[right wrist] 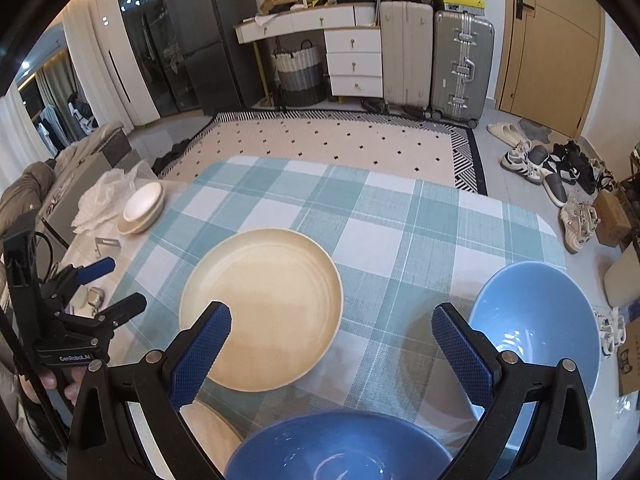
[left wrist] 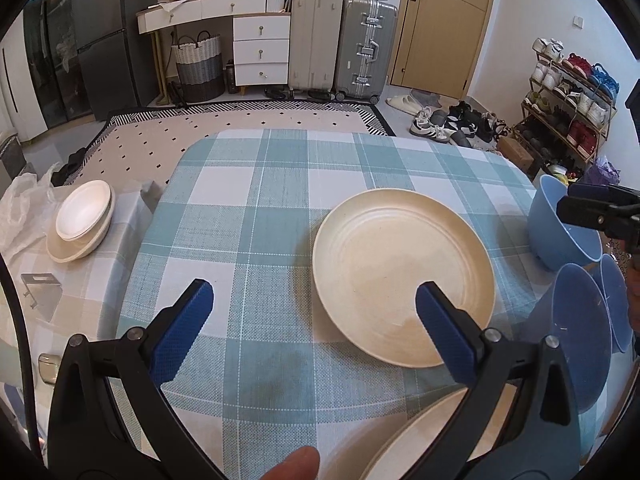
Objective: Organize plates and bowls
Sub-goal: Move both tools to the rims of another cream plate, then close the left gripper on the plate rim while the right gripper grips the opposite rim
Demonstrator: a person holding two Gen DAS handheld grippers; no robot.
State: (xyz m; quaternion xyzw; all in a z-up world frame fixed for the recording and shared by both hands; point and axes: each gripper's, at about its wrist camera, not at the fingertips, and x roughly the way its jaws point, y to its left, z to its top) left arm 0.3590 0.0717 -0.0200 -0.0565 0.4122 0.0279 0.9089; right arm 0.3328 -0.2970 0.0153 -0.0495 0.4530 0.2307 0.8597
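Above the checked tabletop (left wrist: 280, 200), both grippers' jaws are gaping open and empty, flanking the round cream plate (left wrist: 400, 276).

The left gripper (right wrist: 116, 284) body reads "GenRobot.AI".

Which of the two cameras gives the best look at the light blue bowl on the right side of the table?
The right wrist view: the light blue bowl shows its whole open inside beside the right gripper. In the left wrist view the light blue bowl sits at the picture's edge, partly hidden by the other gripper.
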